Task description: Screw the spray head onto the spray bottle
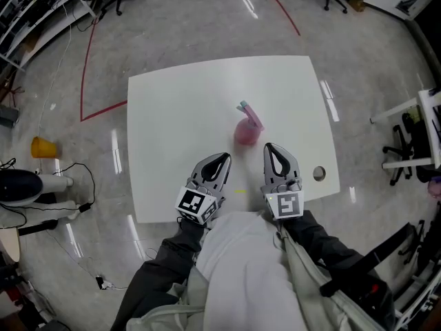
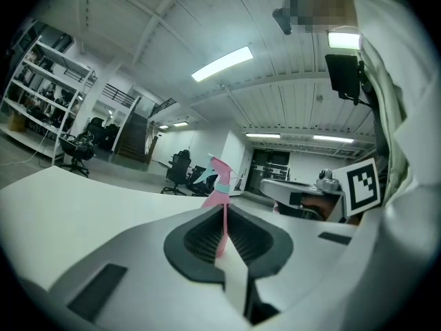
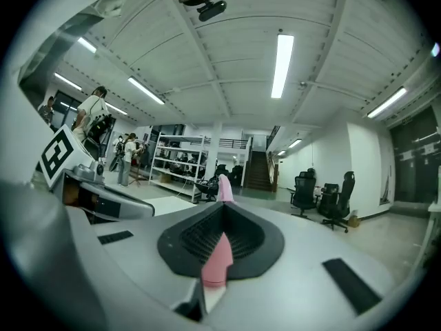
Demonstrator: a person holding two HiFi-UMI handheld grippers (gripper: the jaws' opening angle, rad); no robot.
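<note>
The left tool [image 1: 220,158] and the right tool [image 1: 271,148] are both fully closed and hold nothing, side by side above the white desk [image 1: 172,116]. The pink spray bottle [image 1: 247,132], spray head [image 1: 249,113] on top, stands on the desk at 1 o'clock from the left tool and 11 o'clock from the right.

Bench [image 1: 179,116] smooth white, faint sheen, spray bottle [image 1: 247,131] glossy pink plastic, floor [image 1: 207,19] polished, reflective, left tongs [image 1: 224,157] and right tongs [image 1: 269,147] matt grey plastic, pads [image 2: 203,236] black, ribbed.
</note>
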